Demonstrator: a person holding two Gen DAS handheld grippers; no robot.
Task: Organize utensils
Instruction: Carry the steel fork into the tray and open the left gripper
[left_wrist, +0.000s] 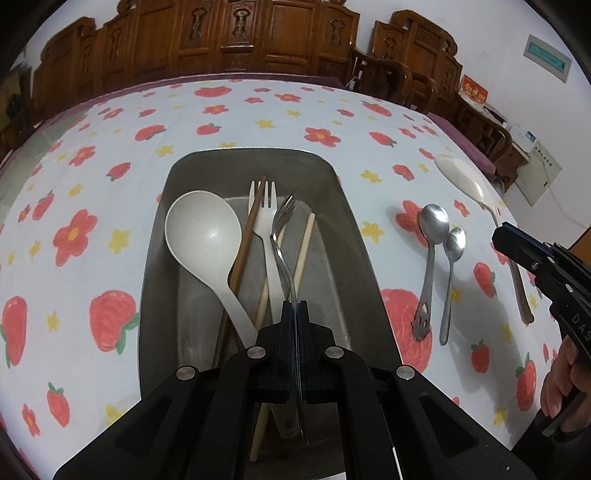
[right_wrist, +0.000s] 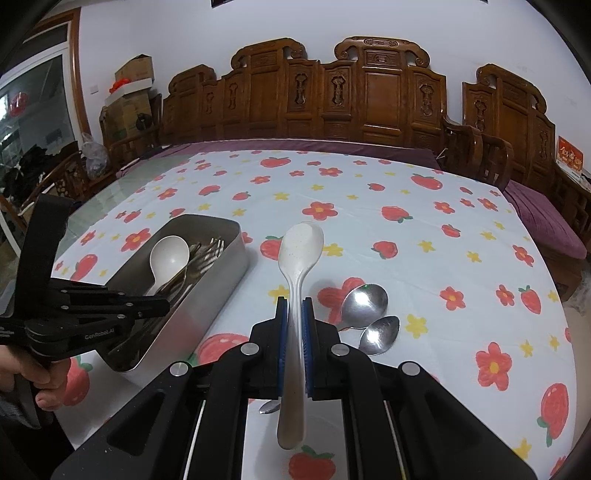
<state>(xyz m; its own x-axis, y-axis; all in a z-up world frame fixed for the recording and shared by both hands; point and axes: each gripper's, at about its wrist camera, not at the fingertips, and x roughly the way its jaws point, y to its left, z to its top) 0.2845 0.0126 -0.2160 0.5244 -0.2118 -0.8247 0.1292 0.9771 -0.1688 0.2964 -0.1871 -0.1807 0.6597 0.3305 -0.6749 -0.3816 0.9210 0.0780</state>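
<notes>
- Already most of the utensils lie in the metal tray (left_wrist: 332, 229), which sits on the flowered counter (left_wrist: 110, 155), so the job looks more than half done.
- Inside the tray, from left to right: a white ladle (left_wrist: 201, 227), a brown chopstick (left_wrist: 249, 229), a white plastic fork (left_wrist: 264, 218), a metal fork (left_wrist: 282, 236) and a pale chopstick (left_wrist: 304, 247).
- The left gripper (left_wrist: 294, 314) hangs over the near end of the tray, its jaws shut tight on the metal fork's handle; the fork is low in the tray but not yet released.
- Just right of the tray, two metal spoons, a big spoon (left_wrist: 432, 236) and a small spoon (left_wrist: 454, 254), lie side by side on the counter, untouched.
- Farthest right, the right gripper (right_wrist: 294, 332) has its jaws closed narrowly on the handle of a white rice spoon (right_wrist: 300, 251), bowl pointing away; I cannot tell whether it is lifted off the counter.
- Left to do, by my reckoning: drop the fork, bring over the rice spoon, then fetch both metal spoons.
</notes>
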